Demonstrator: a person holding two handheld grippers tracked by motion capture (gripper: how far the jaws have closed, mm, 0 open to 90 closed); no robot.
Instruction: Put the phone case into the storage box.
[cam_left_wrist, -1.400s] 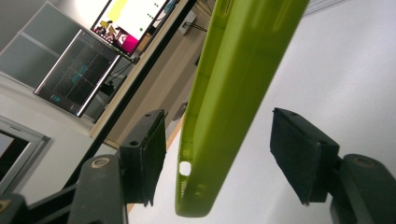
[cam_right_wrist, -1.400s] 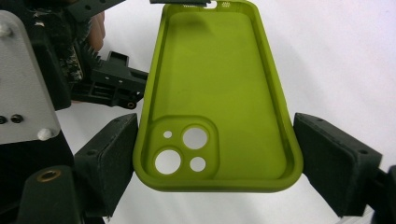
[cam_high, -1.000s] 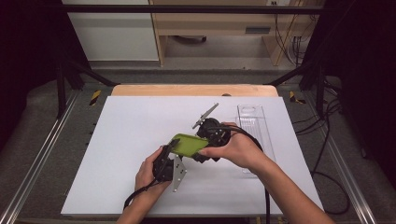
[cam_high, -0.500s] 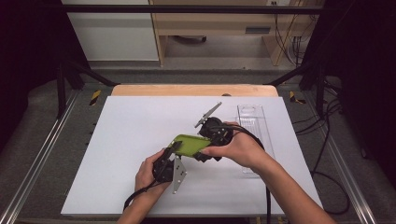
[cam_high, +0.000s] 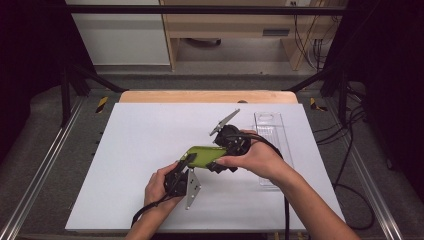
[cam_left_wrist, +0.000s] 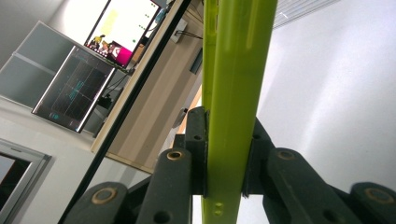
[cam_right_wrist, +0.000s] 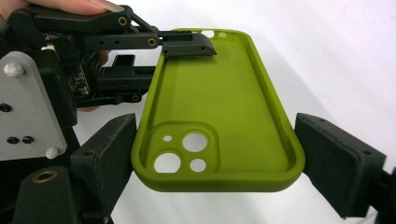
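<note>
Basically a green silicone phone case (cam_right_wrist: 219, 116), held above the white bench (cam_high: 125, 150) between both tools. Left gripper (cam_high: 186, 161) has just been closing its fingers (cam_left_wrist: 198, 149), now pinched flat on the case's thin edge near the bottom end. Right gripper (cam_right_wrist: 215, 154) has fingers (cam_right_wrist: 109, 154) spread wide across the camera-cutout end, touching the side walls or just beside them; a firm squeeze I can't tell.

Handling guess: light, soft, rubbery and flexible, not fragile. It probably bends if held by one wall, so gripping across the width at the stiffer corner rims or pinching the back panel seems safest. Matte surface looks grippy, low slip risk.

Clear plastic tray (cam_high: 272, 135) lies on the bench's right side, just beyond the right hand (cam_high: 255, 157). Bench top is a plain white sheet over a wooden board. Around it: black frame rails, cables on the floor right, wooden furniture behind; the left gripper view catches a lit monitor (cam_left_wrist: 123, 30).
</note>
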